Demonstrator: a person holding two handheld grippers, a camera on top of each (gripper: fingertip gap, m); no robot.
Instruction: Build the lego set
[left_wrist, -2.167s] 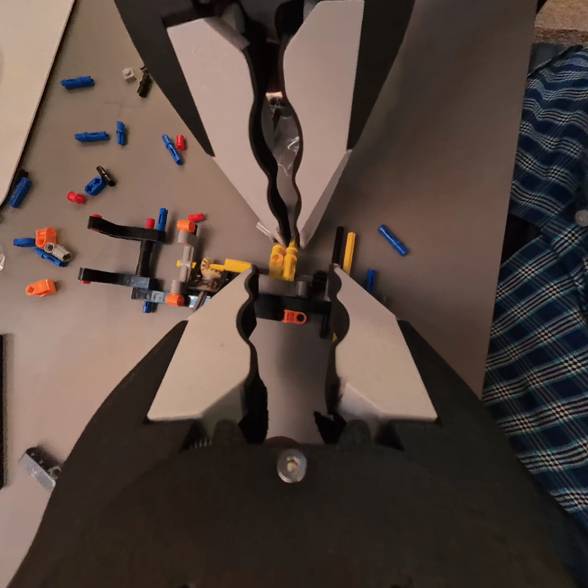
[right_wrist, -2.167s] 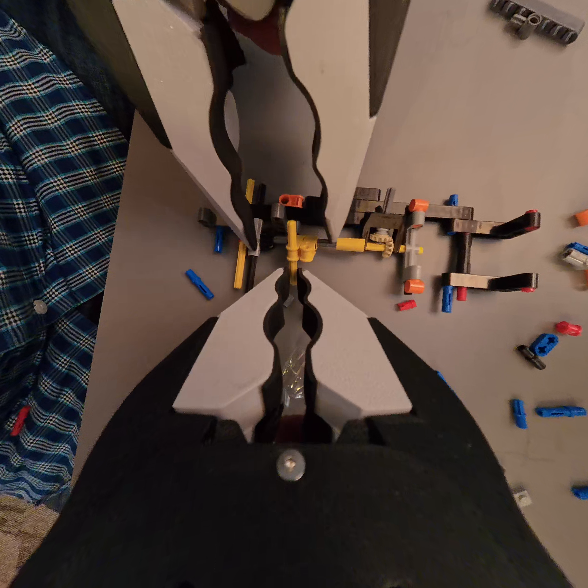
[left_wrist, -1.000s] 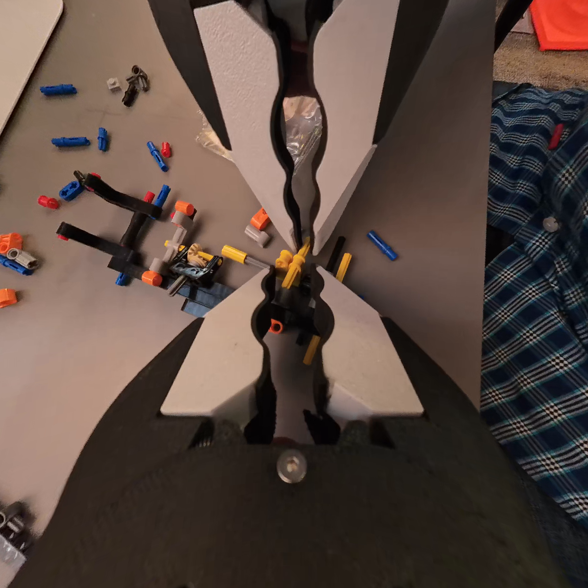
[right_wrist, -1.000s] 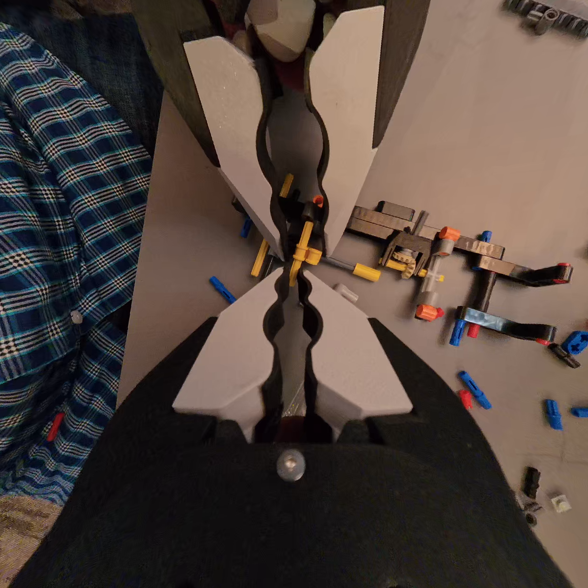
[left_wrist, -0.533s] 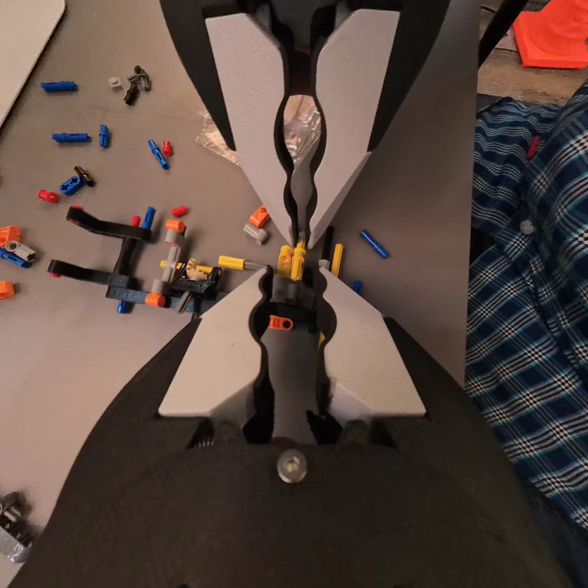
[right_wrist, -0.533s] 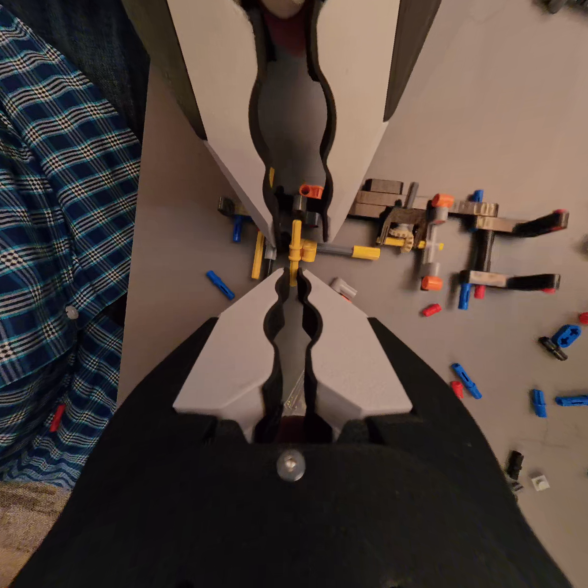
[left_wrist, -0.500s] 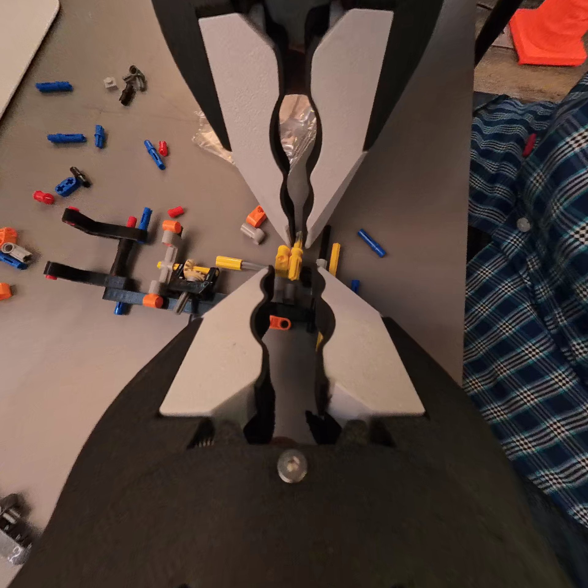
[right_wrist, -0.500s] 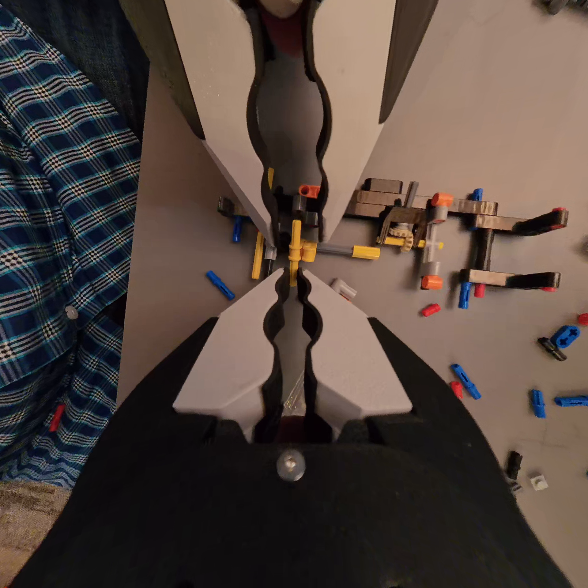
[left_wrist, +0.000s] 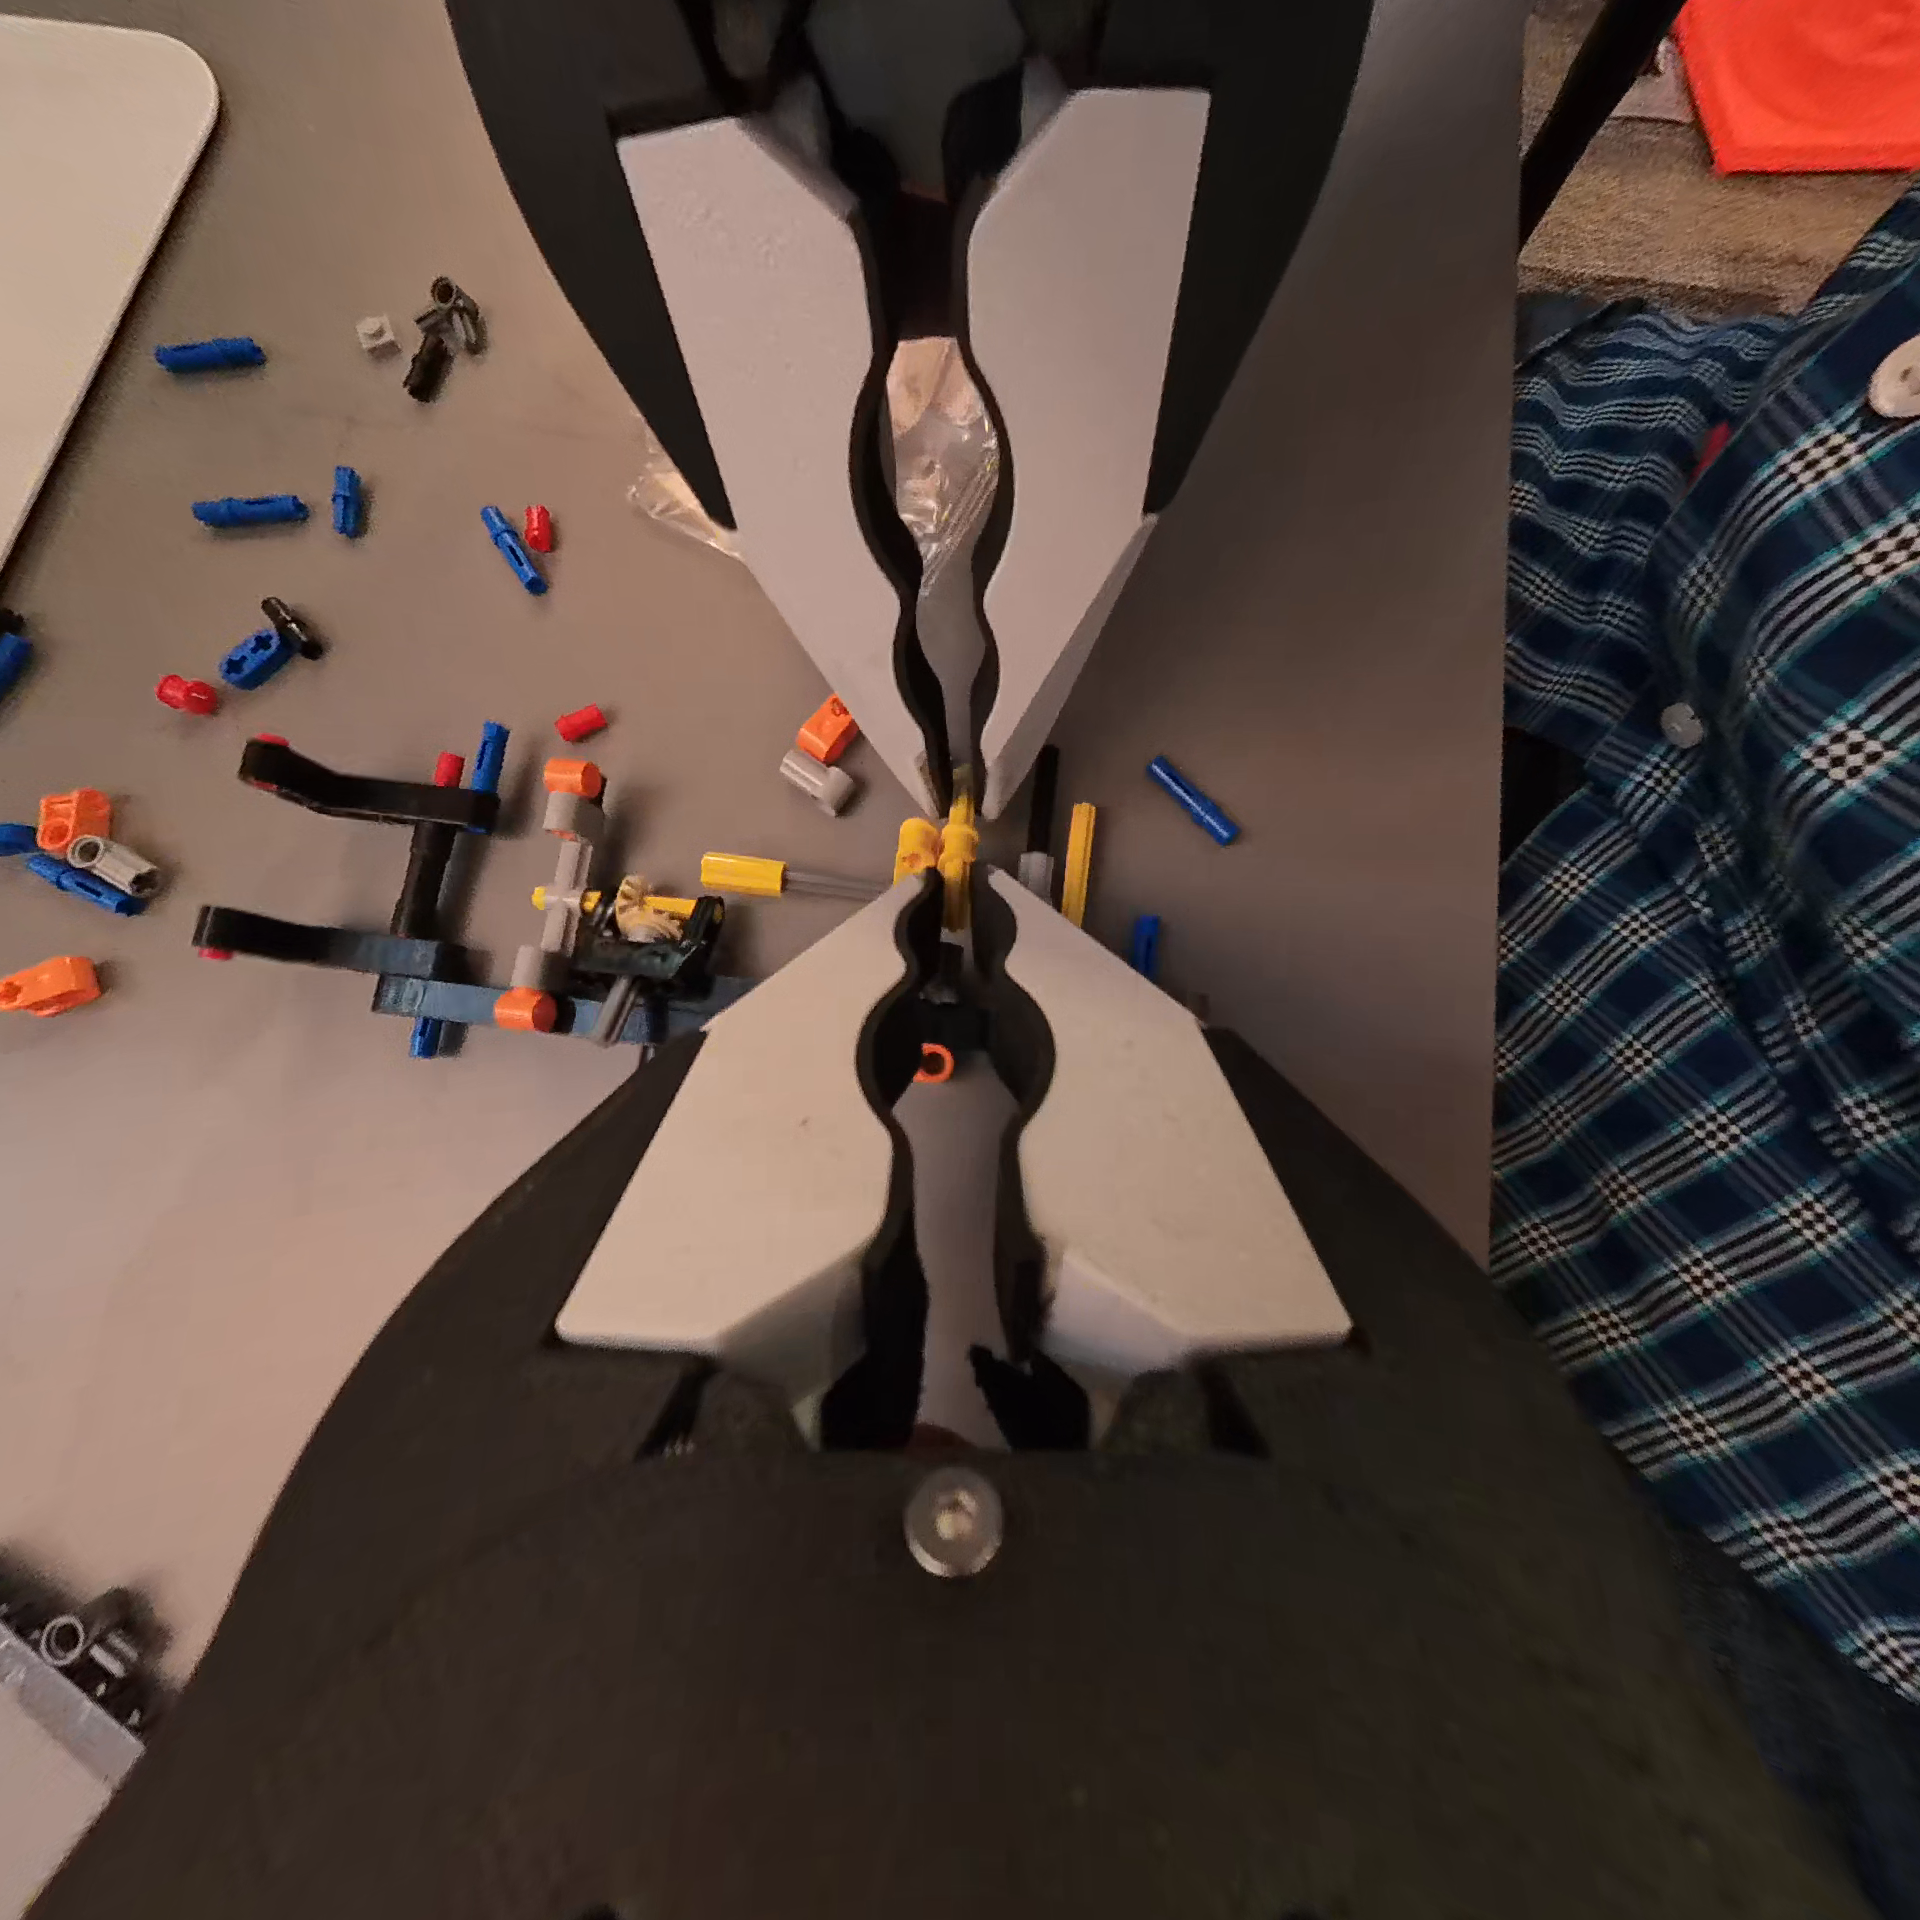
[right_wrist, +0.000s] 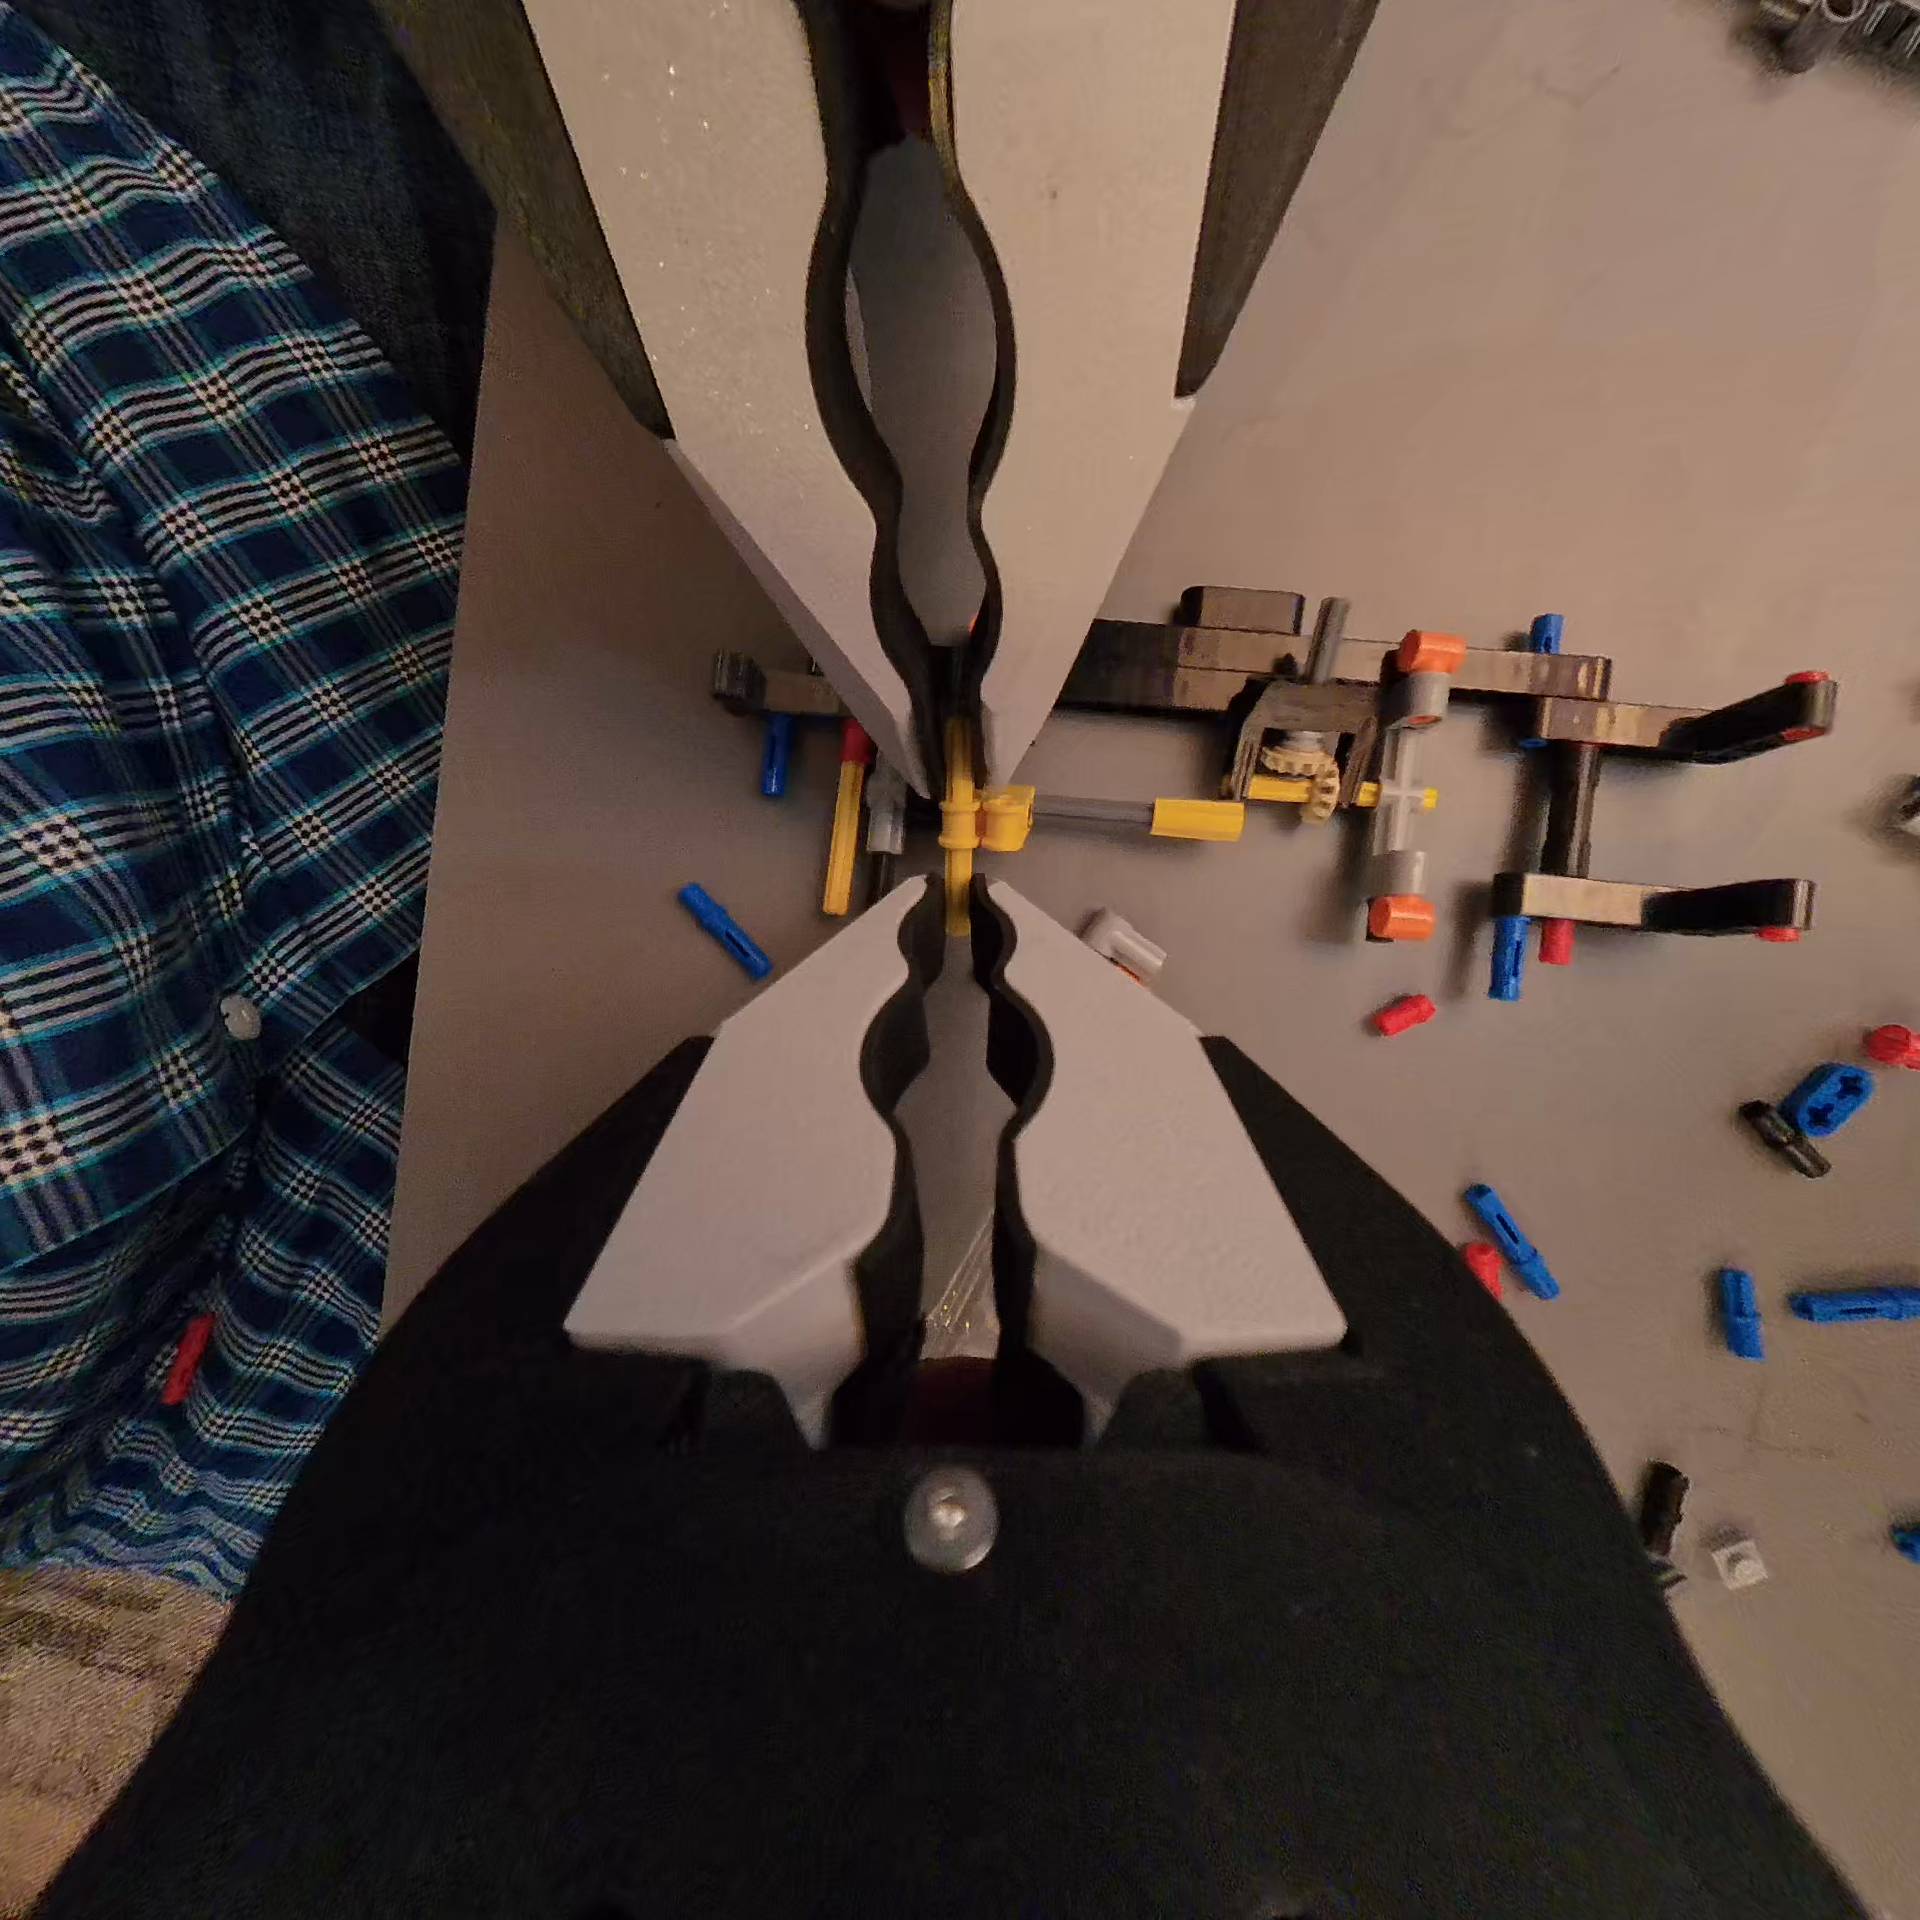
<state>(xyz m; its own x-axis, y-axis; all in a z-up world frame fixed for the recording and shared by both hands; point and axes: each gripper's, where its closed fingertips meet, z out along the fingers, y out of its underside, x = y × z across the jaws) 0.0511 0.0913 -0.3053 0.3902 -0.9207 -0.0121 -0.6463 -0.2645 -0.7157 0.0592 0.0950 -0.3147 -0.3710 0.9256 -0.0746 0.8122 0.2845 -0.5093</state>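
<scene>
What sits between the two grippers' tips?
The yellow axle with its yellow connector bridges the left gripper and right gripper; clearest in the right wrist view.

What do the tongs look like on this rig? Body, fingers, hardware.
Both alike: the left tongs and right tongs have a rounded matte black body, two pale grey wedge-shaped fingers with wavy black inner pads, and one silver screw centred on the body. No cables show.

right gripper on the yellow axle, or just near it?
Touching. The right wrist view shows the right gripper with its tips closed on the yellow axle.
</scene>
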